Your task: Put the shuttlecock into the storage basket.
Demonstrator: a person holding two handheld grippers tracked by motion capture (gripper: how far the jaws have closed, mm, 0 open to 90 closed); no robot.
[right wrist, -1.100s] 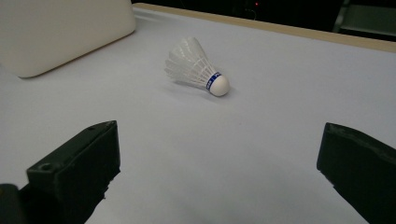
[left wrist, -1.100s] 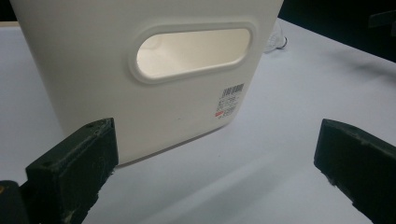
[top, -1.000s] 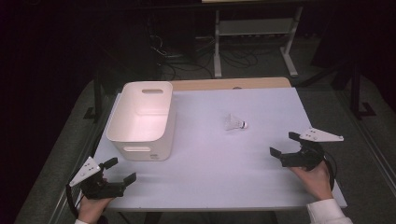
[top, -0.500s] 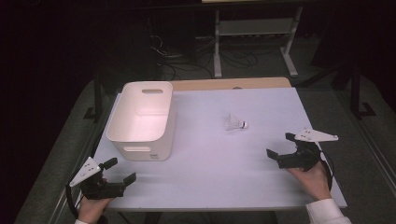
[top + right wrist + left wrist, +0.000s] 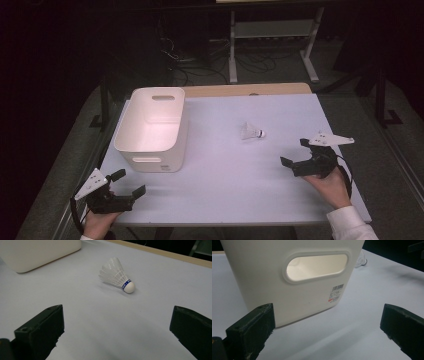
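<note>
Shuttlecock point(image 5: 117, 275) lies on its side mid-table, right of the white bin point(image 5: 152, 127), apart from both grippers. It looks feather-light and crushable, so pinching the firm cork tip seems safest. Right gripper point(image 5: 300, 152) and left gripper point(image 5: 131, 182) both gape wide, empty.

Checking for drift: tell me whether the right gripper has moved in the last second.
Yes. The right gripper has slid left and slightly forward, toward the shuttlecock, which stayed put on the table.

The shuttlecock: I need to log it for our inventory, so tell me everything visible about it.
The shuttlecock is white, with a feathered skirt, a rounded white cork tip and a blue band with lettering too small to read. It lies on its side on the pale table, right of the white bin, untouched by either hand-held gripper.
</note>
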